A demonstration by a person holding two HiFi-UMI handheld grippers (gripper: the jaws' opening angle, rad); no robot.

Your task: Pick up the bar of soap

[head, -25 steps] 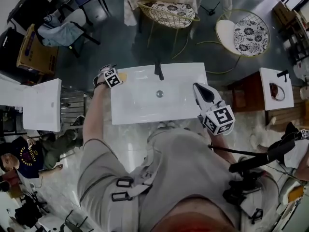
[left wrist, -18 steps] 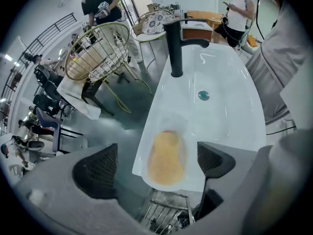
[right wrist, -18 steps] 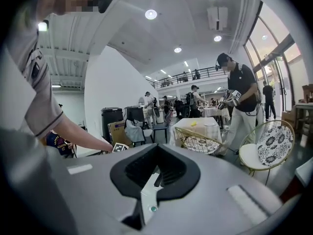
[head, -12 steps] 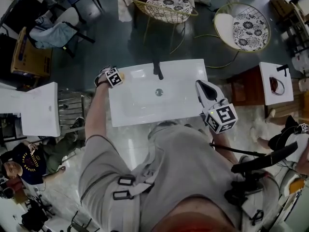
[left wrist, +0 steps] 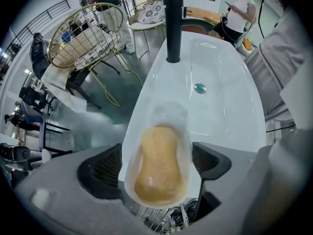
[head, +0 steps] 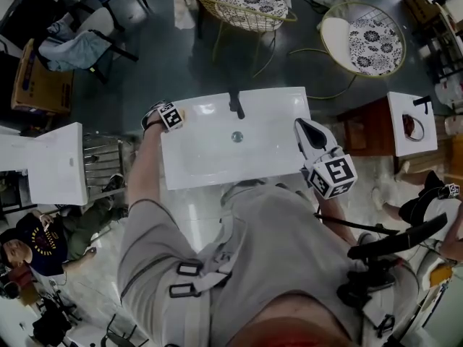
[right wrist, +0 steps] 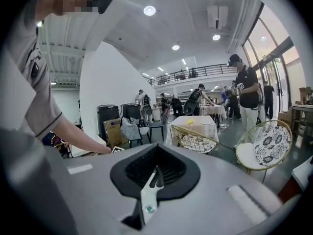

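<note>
Soap (left wrist: 161, 166), tan and peanut-shaped, lies in translucent dish (left wrist: 168, 112).

Nothing here I can actually read, tbh. The left marker cube (head: 169, 116) and the right marker cube (head: 330, 177) only carry black-and-white square patterns (blocky codes, no letters or digits), so they don't count as text. In the head view, the person at lower left has a dark T-shirt (head: 37, 243) with some yellow print that's too small to make out, and any marking on the cardboard box (head: 36, 85) at upper left is just blur.
</note>
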